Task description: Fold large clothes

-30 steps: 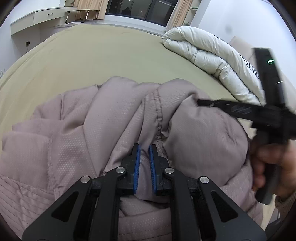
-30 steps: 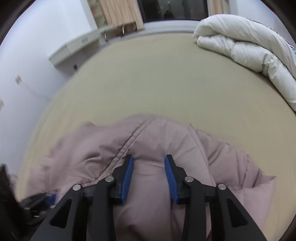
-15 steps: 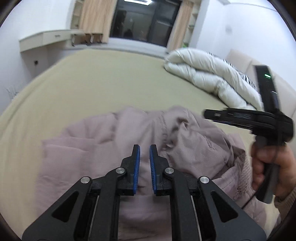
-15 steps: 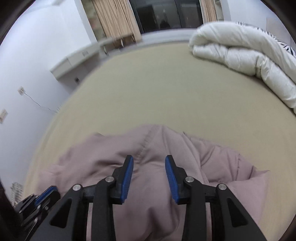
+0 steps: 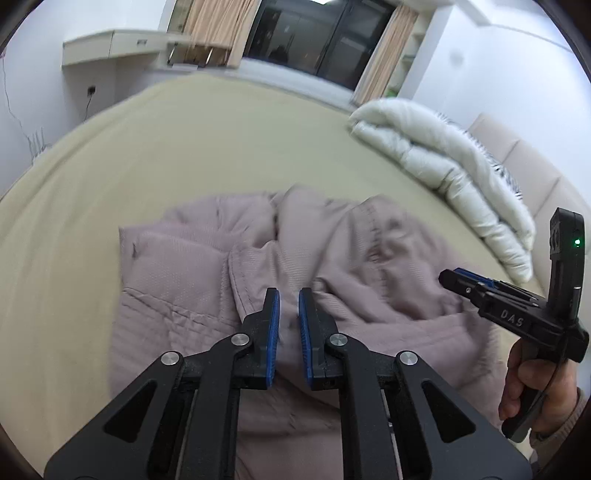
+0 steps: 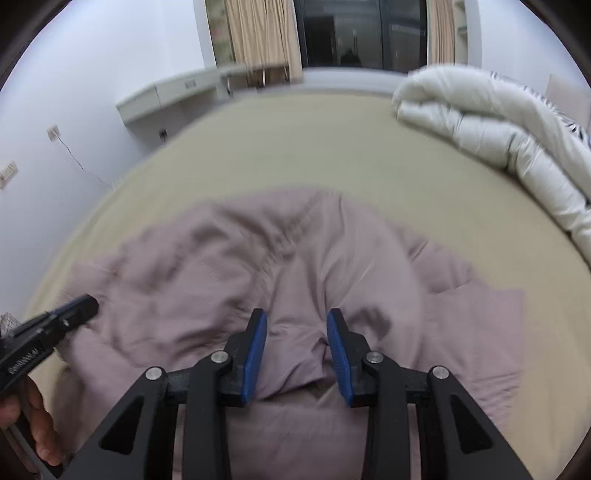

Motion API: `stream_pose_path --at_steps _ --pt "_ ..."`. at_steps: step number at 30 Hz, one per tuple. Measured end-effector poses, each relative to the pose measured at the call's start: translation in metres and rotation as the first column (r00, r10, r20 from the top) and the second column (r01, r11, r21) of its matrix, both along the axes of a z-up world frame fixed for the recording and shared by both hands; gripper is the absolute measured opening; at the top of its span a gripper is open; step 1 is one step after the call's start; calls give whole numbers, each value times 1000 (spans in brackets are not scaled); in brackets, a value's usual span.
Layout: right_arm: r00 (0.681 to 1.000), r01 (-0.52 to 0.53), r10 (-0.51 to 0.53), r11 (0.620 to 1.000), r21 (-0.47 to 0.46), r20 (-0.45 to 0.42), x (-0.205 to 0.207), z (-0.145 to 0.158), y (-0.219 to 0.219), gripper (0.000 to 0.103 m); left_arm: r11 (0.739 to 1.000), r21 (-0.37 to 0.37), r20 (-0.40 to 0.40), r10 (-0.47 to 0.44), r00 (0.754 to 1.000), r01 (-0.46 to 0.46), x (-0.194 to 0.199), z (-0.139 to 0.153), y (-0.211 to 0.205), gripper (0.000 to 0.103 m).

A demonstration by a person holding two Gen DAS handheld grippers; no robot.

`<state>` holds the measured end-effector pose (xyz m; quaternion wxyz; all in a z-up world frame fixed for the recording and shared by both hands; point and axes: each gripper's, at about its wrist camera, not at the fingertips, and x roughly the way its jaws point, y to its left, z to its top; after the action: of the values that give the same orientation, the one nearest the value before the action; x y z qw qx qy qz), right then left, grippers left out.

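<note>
A large mauve padded jacket (image 5: 258, 266) lies crumpled on the beige bed; it also shows in the right wrist view (image 6: 295, 266). My left gripper (image 5: 288, 295) hangs above its near part, jaws almost shut with a narrow gap and nothing between them. My right gripper (image 6: 295, 317) is open over the jacket's middle, with fabric bulging below between the blue pads (image 6: 255, 343). The right gripper also shows in the left wrist view (image 5: 480, 288), held by a hand at the right. The left gripper tip shows in the right wrist view (image 6: 74, 308) at the left.
The beige bed (image 5: 184, 147) stretches far ahead. A folded white duvet (image 5: 443, 177) lies at the right against a padded headboard (image 5: 524, 158); it also shows in the right wrist view (image 6: 498, 122). A wall-mounted desk (image 5: 110, 44) and dark window (image 5: 314, 33) stand beyond.
Both grippers have risen and pulled back from the jacket, which has dropped flatter onto the bed. The left gripper has let go of the fold it pinched one second ago.
</note>
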<state>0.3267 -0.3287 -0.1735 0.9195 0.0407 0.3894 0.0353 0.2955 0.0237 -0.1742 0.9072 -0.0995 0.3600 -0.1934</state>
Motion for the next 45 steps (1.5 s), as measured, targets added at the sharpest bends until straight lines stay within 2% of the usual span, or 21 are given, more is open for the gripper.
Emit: stream_pose_path --at_steps 2,4,6,7,9,13,15,18,20,22,24,27,28,29,31,33,35,37,40,43,45 --pt "998 -22 20 999 24 66 -29 19 4 36 1000 -14 42 -16 999 16 -24 14 0 10" --pt "998 -49 48 999 11 49 -43 13 11 36 999 4 45 -50 998 50 -36 10 -11 10" --pt "998 -51 51 999 1 -40 -42 -17 14 36 995 63 20 -73 997 72 -38 -2 -27 10" --pt "996 -42 44 999 18 -83 -38 -36 11 37 992 97 -24 -77 997 79 -32 -16 -35 10" --pt "995 -46 51 998 52 -90 -33 -55 4 37 996 59 -72 -63 995 67 -20 -32 -31 10" --pt "993 -6 9 1000 21 -114 -28 -34 8 37 998 -18 -77 -54 996 53 -10 -21 -28 10" --pt "999 4 -3 1000 25 -33 -40 -7 7 41 998 -54 -16 -30 999 29 -24 -1 -9 10" --pt "997 23 -25 999 28 78 -67 25 4 48 997 -39 63 62 996 -60 -38 14 20 10" --pt "996 13 -15 999 31 86 -79 30 6 48 996 -3 47 90 995 -90 -28 10 31 10" --pt "998 3 -2 1000 -26 67 -80 22 11 48 990 62 1 123 992 -123 -10 1 34 10" --pt "999 41 -40 998 -45 20 -69 7 2 48 983 91 -92 167 982 -158 16 -24 43 10" --pt "984 173 -174 985 -21 -36 -54 -19 -37 50 983 107 -120 161 980 -149 25 -47 47 10" --pt "979 190 -190 982 -11 -74 -48 -32 -49 59 980 138 -105 156 982 -141 24 -49 44 10" --pt "979 180 -174 982 48 -106 -44 -46 -60 60 976 171 -92 150 984 -133 25 -49 40 10" --pt "985 159 -150 981 108 -85 -45 -58 -70 62 978 167 -104 144 984 -125 28 -55 41 10" --pt "986 153 -143 980 127 -86 -46 -56 -73 62 983 139 -125 142 982 -124 31 -57 48 10" --pt "983 173 -155 963 207 -102 -50 -44 -85 57 981 158 -125 132 983 -111 30 -56 48 10" --pt "971 236 -236 937 258 -32 -67 -22 -106 54 982 153 -129 128 983 -107 34 -57 49 10" --pt "952 289 -305 923 253 25 -78 -4 -126 54 983 144 -127 130 983 -111 35 -59 43 10" --pt "955 294 -295 931 215 -30 -64 -16 -134 53 984 136 -123 128 984 -111 33 -58 42 10" --pt "941 324 -296 926 192 -162 -49 -52 -141 55 985 133 -119 122 985 -106 33 -59 41 10"
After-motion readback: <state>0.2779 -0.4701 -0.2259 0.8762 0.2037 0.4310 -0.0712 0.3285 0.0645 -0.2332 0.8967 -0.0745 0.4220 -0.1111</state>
